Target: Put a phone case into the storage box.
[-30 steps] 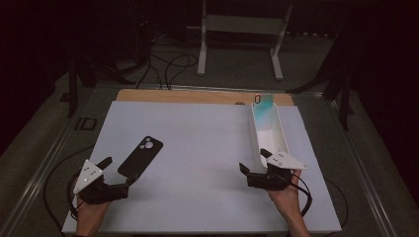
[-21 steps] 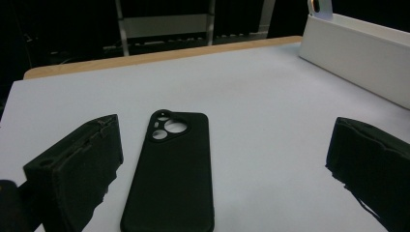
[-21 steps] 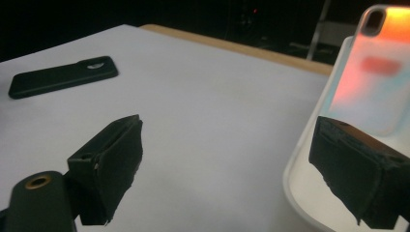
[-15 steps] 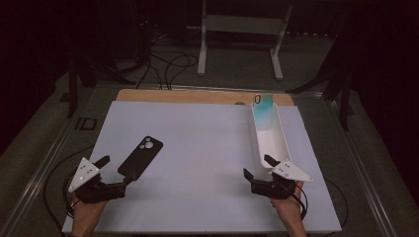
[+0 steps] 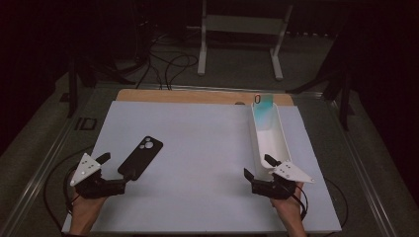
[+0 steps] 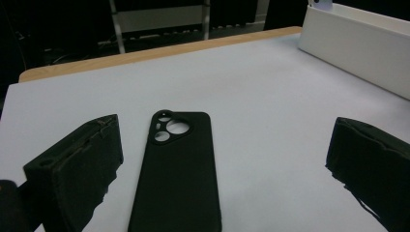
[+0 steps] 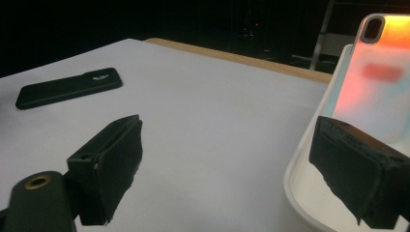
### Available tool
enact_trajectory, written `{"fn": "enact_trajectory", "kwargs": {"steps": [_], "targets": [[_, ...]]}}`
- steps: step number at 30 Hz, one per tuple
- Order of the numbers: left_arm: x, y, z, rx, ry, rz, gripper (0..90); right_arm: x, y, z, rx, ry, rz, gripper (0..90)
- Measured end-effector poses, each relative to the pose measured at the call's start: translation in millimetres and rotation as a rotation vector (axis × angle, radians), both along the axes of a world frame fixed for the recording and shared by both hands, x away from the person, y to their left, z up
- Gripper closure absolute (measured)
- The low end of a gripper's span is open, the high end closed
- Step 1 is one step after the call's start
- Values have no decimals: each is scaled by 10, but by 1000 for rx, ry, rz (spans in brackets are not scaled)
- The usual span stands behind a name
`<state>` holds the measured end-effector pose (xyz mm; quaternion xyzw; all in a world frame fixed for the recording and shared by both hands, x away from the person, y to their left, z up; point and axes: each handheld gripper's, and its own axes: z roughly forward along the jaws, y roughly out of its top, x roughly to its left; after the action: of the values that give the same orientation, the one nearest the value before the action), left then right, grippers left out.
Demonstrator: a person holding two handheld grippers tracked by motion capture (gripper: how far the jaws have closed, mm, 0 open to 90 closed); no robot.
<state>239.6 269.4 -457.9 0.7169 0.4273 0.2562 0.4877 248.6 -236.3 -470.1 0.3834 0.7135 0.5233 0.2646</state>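
1. A white sheet (image 5: 207,148) covers the table, with a strip of wooden board (image 5: 197,96) bare along its far edge; beyond it the room is dark, with cables on the floor and a white stand (image 5: 242,29).

2. A black phone case (image 5: 142,157) lies flat on the sheet, camera cut-outs at its far end. Its long axis runs away from the person and leans a little to the right in the high view.

3. The left gripper (image 5: 114,170) sits at the case's near end with its jaws spread wide and gripping nothing. In the left gripper view the case (image 6: 177,169) lies between the two jaws, closer to the left one, its length running almost straight ahead of the gripper. I judge a grasp needs little more than a short push forward and a squeeze across the narrow width.

4. The left hand (image 5: 86,212) is by far the nearer to the case; the right gripper (image 5: 261,168) is well apart from it, across the sheet.

5. The right gripper is likewise released and empty, one jaw over the bare sheet and the other at the near end of a long white tray (image 5: 269,143).

6. The tray runs lengthwise away from the person along the right side of the sheet. A second phone case (image 7: 374,82), translucent with an iridescent sheen, leans against its far end; the rest of the tray looks empty.
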Motion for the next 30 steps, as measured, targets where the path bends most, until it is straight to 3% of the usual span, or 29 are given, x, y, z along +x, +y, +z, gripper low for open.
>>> {"fn": "enact_trajectory", "kwargs": {"steps": [12, 26, 30], "targets": [[221, -3, -31, 28, 52, 6, 1, -1, -10, 6, 15, -13, 5, 115], [568, -78, -250, 102, 223, 9, 0, 5, -49, 4, 25, -20, 4, 115], [658, -116, -322, 156, 284, 33, 0, 6, -44, 2, 24, -21, 5, 115]]}}
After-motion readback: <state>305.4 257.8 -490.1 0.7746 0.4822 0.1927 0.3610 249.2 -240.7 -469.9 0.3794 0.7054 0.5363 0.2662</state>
